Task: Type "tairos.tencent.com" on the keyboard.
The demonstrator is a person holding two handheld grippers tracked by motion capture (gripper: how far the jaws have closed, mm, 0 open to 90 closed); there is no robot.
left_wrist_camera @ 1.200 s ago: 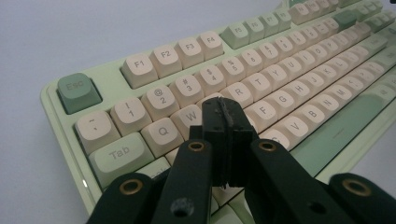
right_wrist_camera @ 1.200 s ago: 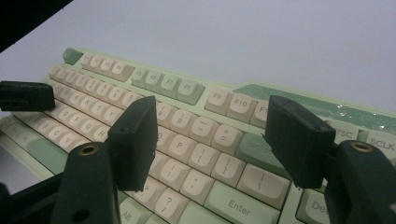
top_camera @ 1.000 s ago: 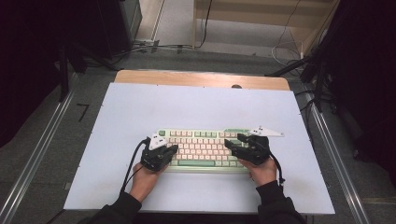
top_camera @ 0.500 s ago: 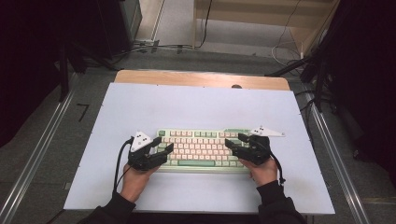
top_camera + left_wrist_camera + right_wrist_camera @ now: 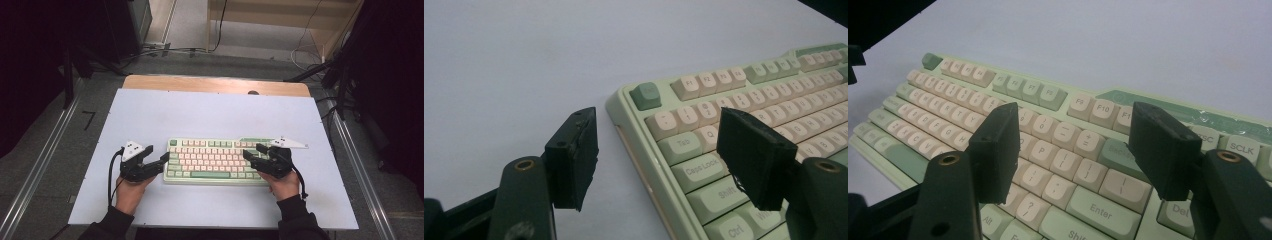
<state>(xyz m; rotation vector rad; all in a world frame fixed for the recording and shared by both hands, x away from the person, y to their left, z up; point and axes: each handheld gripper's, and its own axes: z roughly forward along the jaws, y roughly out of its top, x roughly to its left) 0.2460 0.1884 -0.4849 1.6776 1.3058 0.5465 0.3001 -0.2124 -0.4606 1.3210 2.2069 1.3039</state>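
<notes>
Two grippers low over the table (image 5: 150,120), near its front edge. Left gripper (image 5: 159,161): jaws wide apart, empty, straddling the left end of the keyboard (image 5: 215,161), one jaw over bare table, the other above the Caps Lock and Shift keys. Keyboard, green and cream, lies flat, centred toward the front edge. Right gripper (image 5: 252,152): jaws spread, holding nothing, above the right-hand keys near Enter.
</notes>
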